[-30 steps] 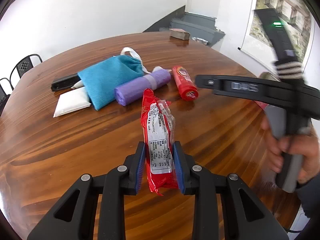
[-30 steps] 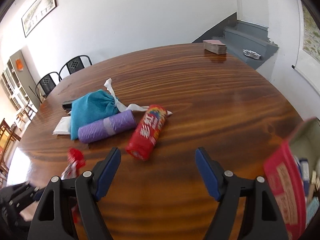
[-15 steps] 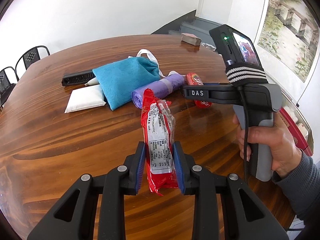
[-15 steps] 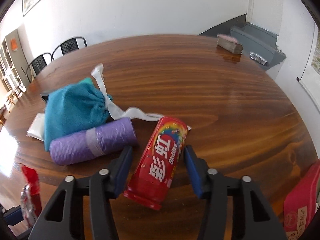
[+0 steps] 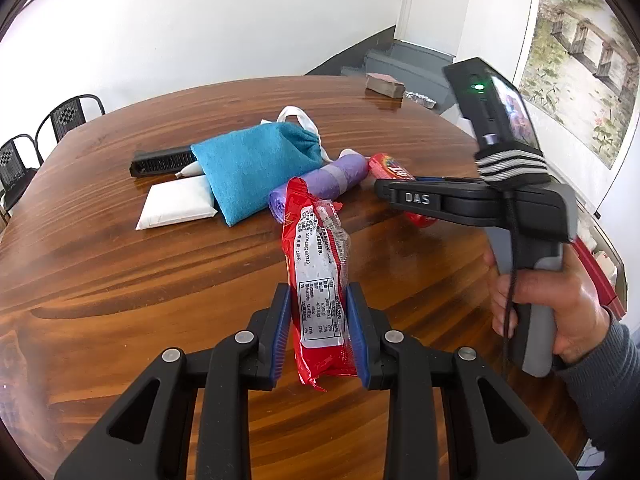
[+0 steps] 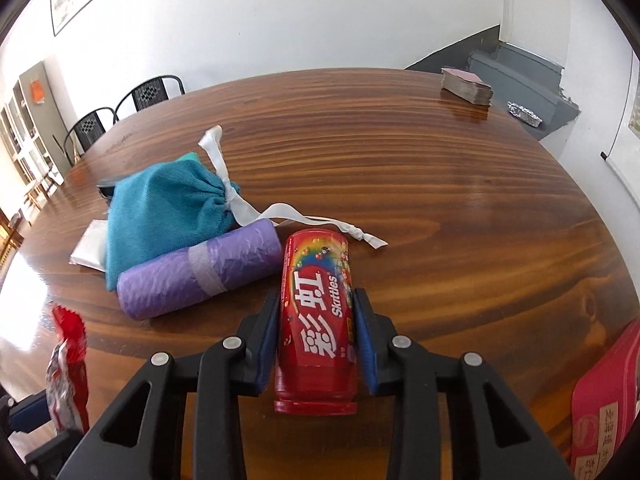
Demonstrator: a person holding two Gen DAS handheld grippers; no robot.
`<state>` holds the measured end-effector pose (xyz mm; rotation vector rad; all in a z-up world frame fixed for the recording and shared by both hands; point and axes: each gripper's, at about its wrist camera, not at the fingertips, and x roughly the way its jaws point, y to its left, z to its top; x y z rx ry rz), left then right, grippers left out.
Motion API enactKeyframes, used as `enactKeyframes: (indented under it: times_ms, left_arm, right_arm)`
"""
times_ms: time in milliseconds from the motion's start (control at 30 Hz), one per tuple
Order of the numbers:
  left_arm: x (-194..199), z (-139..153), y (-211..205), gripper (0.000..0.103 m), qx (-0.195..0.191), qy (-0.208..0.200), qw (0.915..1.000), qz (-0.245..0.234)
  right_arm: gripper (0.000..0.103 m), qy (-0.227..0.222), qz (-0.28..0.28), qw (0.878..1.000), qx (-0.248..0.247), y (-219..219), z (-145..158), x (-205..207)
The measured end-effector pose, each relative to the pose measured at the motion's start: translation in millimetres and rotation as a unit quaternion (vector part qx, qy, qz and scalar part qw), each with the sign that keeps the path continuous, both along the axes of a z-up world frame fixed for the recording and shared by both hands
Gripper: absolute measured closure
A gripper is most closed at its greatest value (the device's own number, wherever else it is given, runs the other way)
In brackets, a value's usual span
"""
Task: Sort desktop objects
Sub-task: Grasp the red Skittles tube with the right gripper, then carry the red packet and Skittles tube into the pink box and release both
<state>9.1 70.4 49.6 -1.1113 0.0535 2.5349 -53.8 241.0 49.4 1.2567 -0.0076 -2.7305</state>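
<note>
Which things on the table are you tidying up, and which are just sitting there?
Being tidied:
left claw holding red snack packet
right claw around red Skittles tube
purple roll of bags
teal drawstring pouch
white flat packet

Just sitting:
deck of cards
black metal chairs

Right gripper (image 6: 316, 344): blue pads pressed against both sides of the Skittles tube (image 6: 316, 320).
Skittles tube: red, lying lengthwise, cap end toward the camera, near the table's (image 6: 440, 200) near edge.
Purple roll (image 6: 200, 270): lying just left of the tube, its far end close to the tube's far end.
Teal drawstring pouch (image 6: 168, 208): behind the roll and touching it; its white ribbon (image 6: 304, 220) trails past the tube's far end.
White packet (image 6: 89, 249): partly under the pouch, toward the left edge.
Red snack packet (image 6: 68, 364): at the lower left, held up off the table.
Card stack (image 6: 466, 86): at the far right edge.
Red box (image 6: 604, 400): at the near right edge.
</note>
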Motion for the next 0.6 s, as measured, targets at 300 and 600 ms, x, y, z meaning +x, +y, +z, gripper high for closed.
enactKeyframes:
  times_ms: [300,600]
  left_arm:
    - [6,4,3,0.073,0.001,0.007,1.0,-0.004]
    - [17,7,17,0.073,0.005,0.011,0.9997,-0.023]
  right_arm:
    - [0.065,0.024,-0.006,0.999,-0.042,14,16,40]
    - [0.065,0.059,-0.032,0.997,-0.043,30,21,93]
